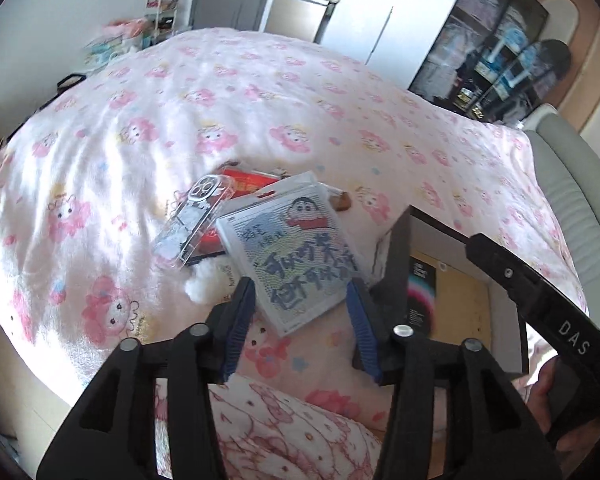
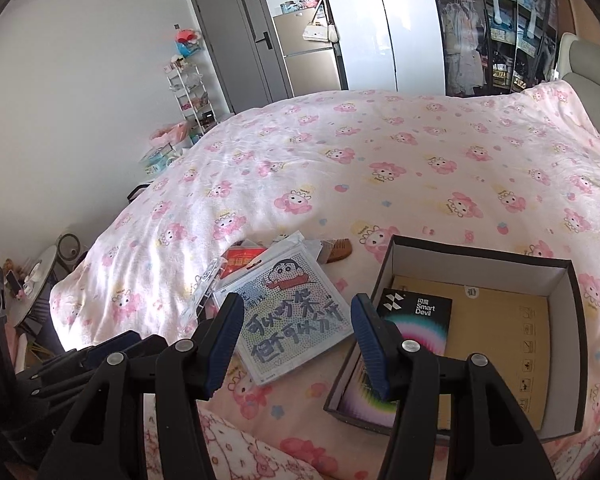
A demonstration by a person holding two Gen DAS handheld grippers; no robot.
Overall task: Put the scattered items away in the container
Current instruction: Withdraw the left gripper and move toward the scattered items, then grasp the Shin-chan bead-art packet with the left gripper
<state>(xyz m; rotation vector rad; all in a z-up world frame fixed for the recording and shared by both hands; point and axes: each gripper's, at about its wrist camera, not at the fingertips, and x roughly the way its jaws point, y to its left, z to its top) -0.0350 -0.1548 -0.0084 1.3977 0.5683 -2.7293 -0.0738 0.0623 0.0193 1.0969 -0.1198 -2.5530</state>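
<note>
Nearest the camera, the left gripper (image 1: 302, 312) has its jaws parted around the near edge of the flat cartoon packet (image 1: 290, 252), not pressing it; the right gripper (image 2: 296, 342) hangs released, holding nothing. The packet lies on the pink blanket (image 2: 380, 152), left of the open box (image 2: 556, 268). I judge the grasp is starting: next close, lift, carry right to the box.

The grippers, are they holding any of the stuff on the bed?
No. The left gripper and right gripper both have open jaws with nothing pressed between them. The cartoon card lies loose on the blanket.
</note>
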